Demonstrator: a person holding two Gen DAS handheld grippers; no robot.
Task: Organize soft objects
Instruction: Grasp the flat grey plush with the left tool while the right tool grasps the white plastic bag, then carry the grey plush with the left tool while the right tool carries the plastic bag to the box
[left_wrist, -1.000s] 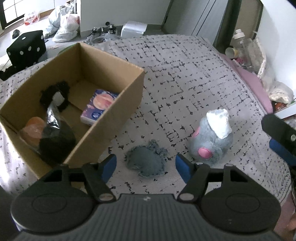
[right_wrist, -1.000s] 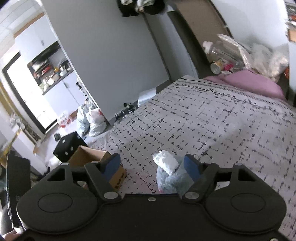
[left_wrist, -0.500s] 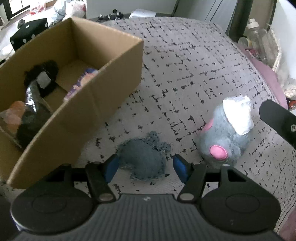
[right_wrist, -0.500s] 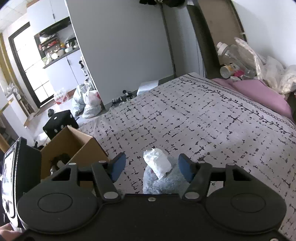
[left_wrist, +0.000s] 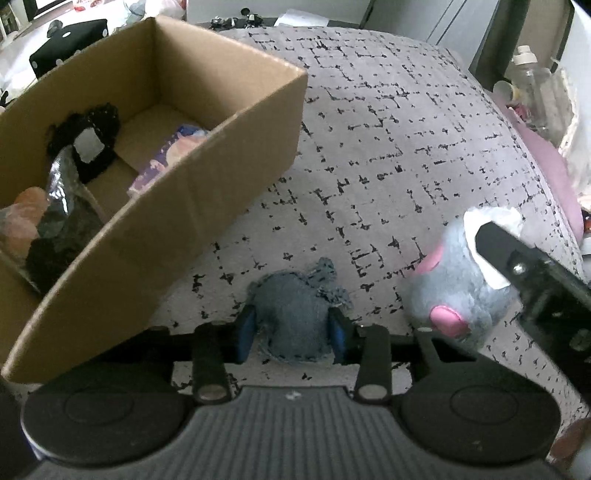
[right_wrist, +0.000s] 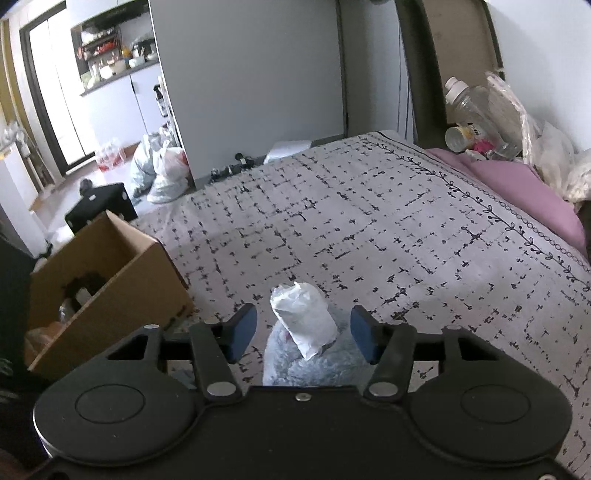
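Observation:
A small blue denim soft toy (left_wrist: 291, 306) lies on the patterned bedspread (left_wrist: 388, 140), just right of an open cardboard box (left_wrist: 207, 177). My left gripper (left_wrist: 291, 336) points steeply down over it. Its jaws are closing, and the blue pads (left_wrist: 245, 334) touch the toy's two sides. A grey plush mouse (left_wrist: 447, 291) with pink ears and a white hat (right_wrist: 304, 317) sits to the right. My right gripper (right_wrist: 303, 334) straddles the plush mouse (right_wrist: 317, 365) with its jaws closing. A gap still shows at its left pad (right_wrist: 240, 332).
The cardboard box (right_wrist: 122, 288) holds a black fuzzy item (left_wrist: 92, 140), a plastic-wrapped bundle (left_wrist: 55, 210) and a colourful packet (left_wrist: 166, 158). A pink pillow (right_wrist: 517, 184) and bottles (right_wrist: 469, 107) line the bed's far right. A black dotted cube (right_wrist: 103, 206) and bags (right_wrist: 162, 170) are on the floor.
Both grippers have come down and their jaws have narrowed. The left pads now meet the denim toy's sides, and the right pads have drawn in around the plush mouse.

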